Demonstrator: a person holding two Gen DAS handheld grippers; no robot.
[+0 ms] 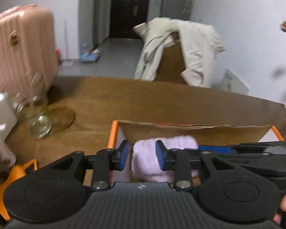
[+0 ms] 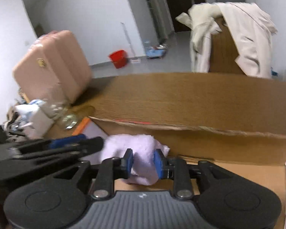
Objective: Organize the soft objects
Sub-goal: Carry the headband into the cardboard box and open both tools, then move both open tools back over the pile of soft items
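A fluffy lilac towel (image 1: pixel 173 143) hangs over the open cardboard box (image 1: pixel 181 131) with its orange rim and white inner walls. My left gripper (image 1: pixel 142 154) is open around the towel's left end, with a gap between its left pad and the cloth. The right gripper's black body (image 1: pixel 257 152) reaches in from the right. In the right wrist view my right gripper (image 2: pixel 143 162) is shut on the towel (image 2: pixel 131 143), its blue pads (image 2: pixel 128 160) pinching the cloth from both sides above the box (image 2: pixel 200 141). The left gripper's body (image 2: pixel 47 148) is blurred at the left.
The box stands on a wooden table (image 1: pixel 143 99). A glass jar (image 1: pixel 40 122) and a white object (image 1: pixel 0 114) sit at the table's left, with a pink suitcase (image 1: pixel 21 45) behind. A pale coat (image 1: pixel 190 43) drapes over a brown board beyond the table. A red bucket (image 2: pixel 119 58) stands on the floor.
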